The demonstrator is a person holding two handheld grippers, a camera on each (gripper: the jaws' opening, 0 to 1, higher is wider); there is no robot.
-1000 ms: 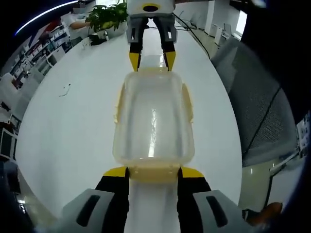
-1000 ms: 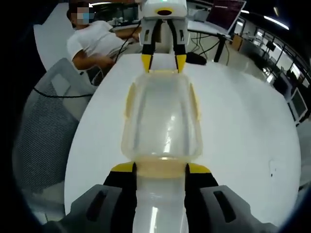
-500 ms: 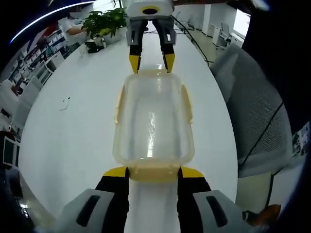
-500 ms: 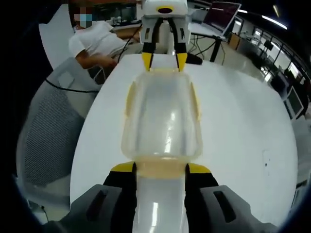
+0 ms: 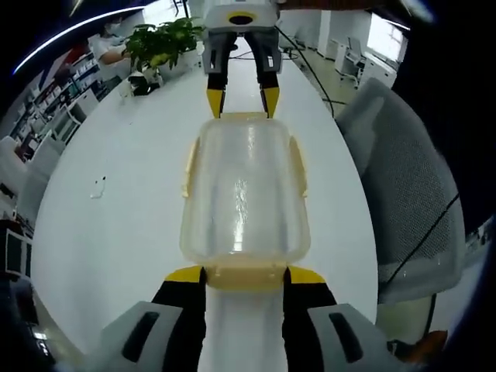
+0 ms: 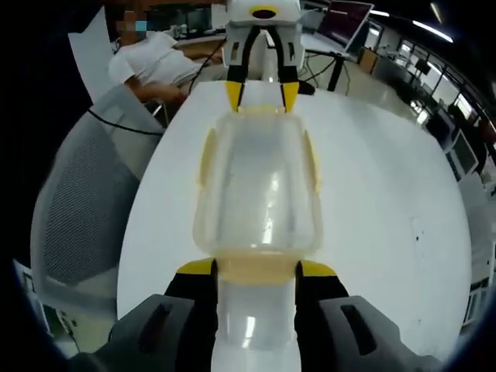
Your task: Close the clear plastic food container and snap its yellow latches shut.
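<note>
The clear plastic container (image 5: 244,190) with its lid on hangs lengthwise between my two grippers over the white table (image 5: 116,225). My left gripper (image 5: 245,275) is shut on its near yellow end latch. My right gripper (image 5: 240,97) holds the far end. In the right gripper view the same container (image 6: 260,186) runs from my right gripper (image 6: 257,269), shut on its end latch, to the left gripper (image 6: 262,93) at the far end. Yellow side latches (image 5: 187,167) (image 6: 312,163) stick out along both long sides.
A grey mesh chair (image 5: 411,178) (image 6: 77,201) stands by the table's edge. A potted plant (image 5: 159,39) sits at the far end of the table, and a small dark item (image 5: 98,186) lies on it. A seated person (image 6: 155,66) is beyond the table (image 6: 387,201).
Both views have swung over the table and the chair has shifted in the picture. The container stays fixed between the two grippers, and the grips are unchanged.
</note>
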